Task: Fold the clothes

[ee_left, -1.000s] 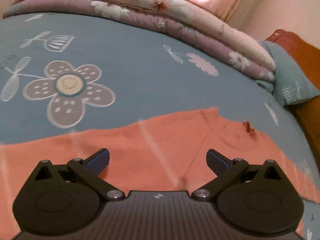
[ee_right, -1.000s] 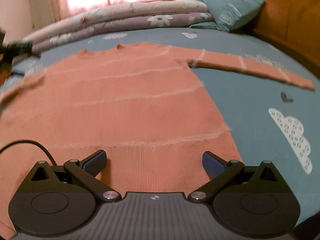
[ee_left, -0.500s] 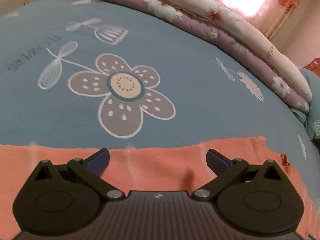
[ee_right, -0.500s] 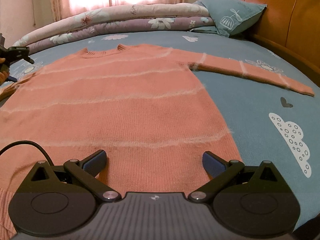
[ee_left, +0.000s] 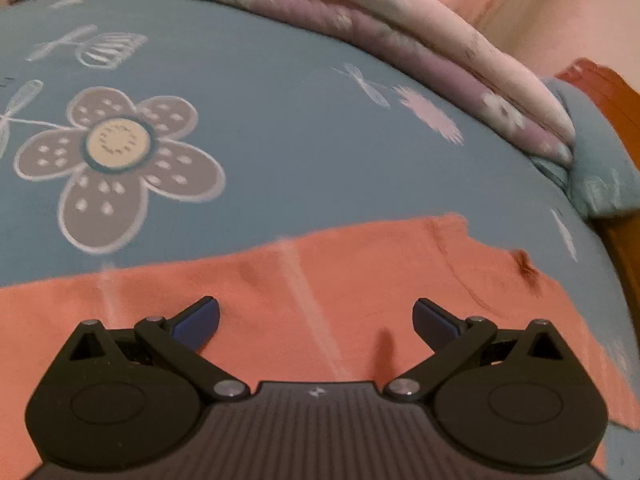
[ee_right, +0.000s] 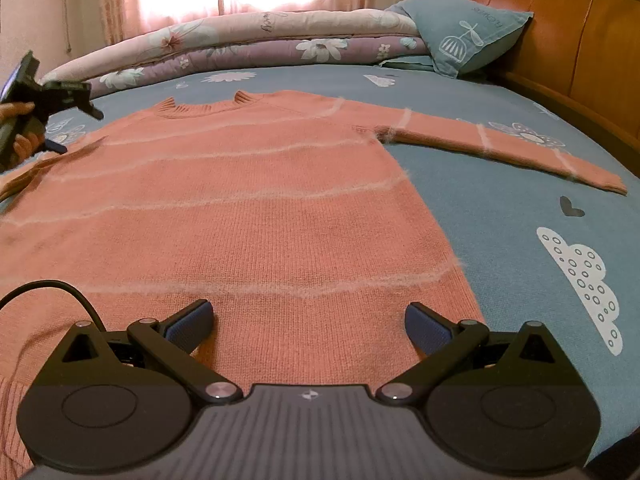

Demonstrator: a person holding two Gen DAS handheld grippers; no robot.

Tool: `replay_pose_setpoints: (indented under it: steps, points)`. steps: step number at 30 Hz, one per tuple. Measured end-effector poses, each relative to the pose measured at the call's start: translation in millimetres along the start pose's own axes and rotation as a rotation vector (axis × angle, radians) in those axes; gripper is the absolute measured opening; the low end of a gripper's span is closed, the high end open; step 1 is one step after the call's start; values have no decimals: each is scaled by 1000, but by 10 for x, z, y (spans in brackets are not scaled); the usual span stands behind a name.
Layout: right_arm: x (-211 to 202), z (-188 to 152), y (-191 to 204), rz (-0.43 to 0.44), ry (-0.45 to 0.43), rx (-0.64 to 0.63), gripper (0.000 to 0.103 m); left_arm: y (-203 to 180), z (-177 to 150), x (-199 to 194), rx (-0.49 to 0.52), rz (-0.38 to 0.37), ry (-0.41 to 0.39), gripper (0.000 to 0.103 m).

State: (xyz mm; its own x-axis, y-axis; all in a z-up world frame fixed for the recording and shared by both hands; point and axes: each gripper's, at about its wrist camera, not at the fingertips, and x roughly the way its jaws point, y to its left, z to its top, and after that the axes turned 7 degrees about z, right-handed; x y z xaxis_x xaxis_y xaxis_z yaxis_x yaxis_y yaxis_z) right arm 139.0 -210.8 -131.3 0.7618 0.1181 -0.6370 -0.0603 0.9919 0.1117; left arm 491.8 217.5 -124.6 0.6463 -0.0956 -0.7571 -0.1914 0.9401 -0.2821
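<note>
Right wrist view, sweater (ee_right: 248,216) flat on bedsheet (ee_right: 500,216), quilt (ee_right: 240,40), pillow (ee_right: 460,36) behind

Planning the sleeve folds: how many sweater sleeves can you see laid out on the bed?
2. One sleeve stretches right from the sweater toward the headboard side. The other sleeve lies under the open left gripper; its far end is out of view.

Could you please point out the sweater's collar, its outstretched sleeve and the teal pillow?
Sweater collar (ee_right: 206,107), right wrist view, ribbed neckline.
Outstretched sleeve (ee_right: 500,145), right wrist view, mid-sleeve between stripes.
Teal pillow (ee_right: 468,30), right wrist view, front face above the printed motif.
</note>
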Motion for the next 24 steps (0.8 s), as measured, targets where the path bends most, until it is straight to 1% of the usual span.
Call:
replay_pose_setpoints:
  steps: [1,3,6,8,11,14,17,19,20,22,24]
  points:
    - [2,3,-5,1,0,0,103,14,11,9,-8,7,-26,102]
    - [10,11,-14,1,1,-1,103,6,69,54,-19,52,-45,102]
    - [17,26,-33,4,7,-1,103,-71,116,15,-41,78,-13,102]
    - [12,33,-41,9,12,0,103,-132,73,-139,-5,53,-4,102]
    - [-4,34,-48,14,19,1,103,-205,-130,-477,113,-47,1,102]
    - [-15,27,-45,13,22,-1,103,-184,-335,-677,169,-106,48,102]
    - [-19,20,-43,10,22,-5,103,-63,-468,-724,169,-90,79,102]
    - [-16,19,-41,7,22,-4,103,100,-516,-699,125,-72,104,102]
    - [-14,17,-38,6,21,-5,103,198,-535,-671,95,-83,132,102]
    - [-10,15,-32,4,20,-5,103,375,-630,-738,61,-143,118,102]
    - [-8,15,-24,1,20,-3,103,524,-718,-859,38,-158,86,102]
